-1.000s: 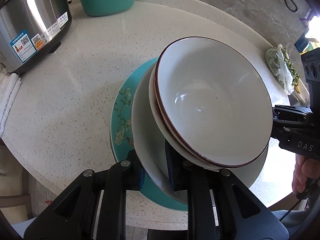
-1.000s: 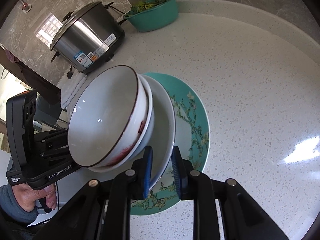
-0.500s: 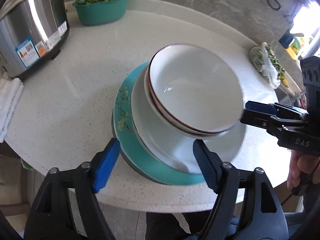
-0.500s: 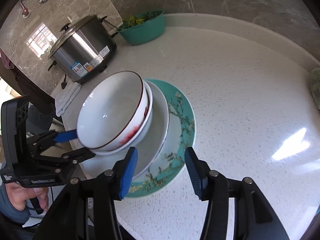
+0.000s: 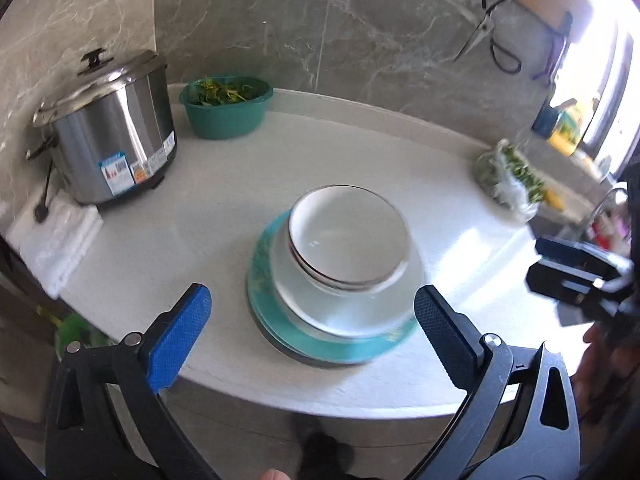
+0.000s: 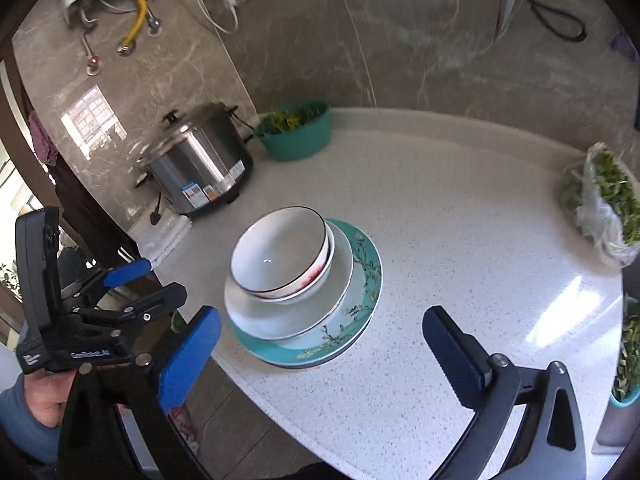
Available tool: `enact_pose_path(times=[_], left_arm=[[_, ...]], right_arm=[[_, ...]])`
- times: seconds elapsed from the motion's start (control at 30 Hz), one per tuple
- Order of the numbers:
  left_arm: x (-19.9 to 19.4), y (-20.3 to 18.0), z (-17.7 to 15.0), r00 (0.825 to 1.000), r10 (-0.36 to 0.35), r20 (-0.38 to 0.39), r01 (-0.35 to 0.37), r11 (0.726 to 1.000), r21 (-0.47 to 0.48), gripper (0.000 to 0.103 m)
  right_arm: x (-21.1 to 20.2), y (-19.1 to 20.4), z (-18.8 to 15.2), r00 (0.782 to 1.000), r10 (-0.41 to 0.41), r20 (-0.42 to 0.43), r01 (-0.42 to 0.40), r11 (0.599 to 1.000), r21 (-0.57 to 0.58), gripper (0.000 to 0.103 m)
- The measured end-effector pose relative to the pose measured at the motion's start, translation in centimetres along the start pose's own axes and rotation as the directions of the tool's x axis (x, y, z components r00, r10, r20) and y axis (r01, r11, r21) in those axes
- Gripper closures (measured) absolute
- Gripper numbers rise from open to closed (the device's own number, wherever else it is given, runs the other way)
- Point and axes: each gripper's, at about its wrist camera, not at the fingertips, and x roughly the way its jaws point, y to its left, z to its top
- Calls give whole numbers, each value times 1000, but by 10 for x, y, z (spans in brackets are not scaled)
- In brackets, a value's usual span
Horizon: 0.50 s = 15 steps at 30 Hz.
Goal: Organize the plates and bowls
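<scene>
Left wrist view: left gripper [image 5: 310, 320] was spread wide, holding nothing; stacked bowls [image 5: 348, 240] sat on white plate [image 5: 304, 304] atop teal plate [image 5: 264, 320], centre of counter [image 5: 200, 208]. Rice cooker [image 5: 108, 140] at 10 o'clock.

Right wrist view: right gripper [image 6: 320, 344] gaped wide w/ nothing held; bowls [image 6: 280, 252] & plates [image 6: 360, 280] lay at 12 o'clock of its fingers, clear of them. Left gripper [image 6: 136, 284] at 9 o'clock, also apart.
</scene>
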Motion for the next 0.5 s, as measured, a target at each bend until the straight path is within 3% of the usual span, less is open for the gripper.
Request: enact_pose_path(times=[0.07,0.23,0.3,0.4,0.5], left_arm=[[-13,-5,0,1000,-10,-23,10,1000,-22,0],[-50,-27,-8,997,54,53,-54,999,-1,0],[-55,-36,-9,991,121,49,-123,992,30,0],[-61,-49,-13,969,242,41,-245,966,80,0],[-66,-42,-14,990,139,5,-139,989,45,0]], right_arm=[[-17,6,-6,1000,-10,25,10,1000,3,0],[-50,29,-17,994,-66,84,69,997,-23,0],[-61,35,-21,989,-95,109,97,995,-7,0],[-75,42,-26,983,-119,141,116,993,27,0],[-79,52,-28,976,-143,162,137,989,49,0]])
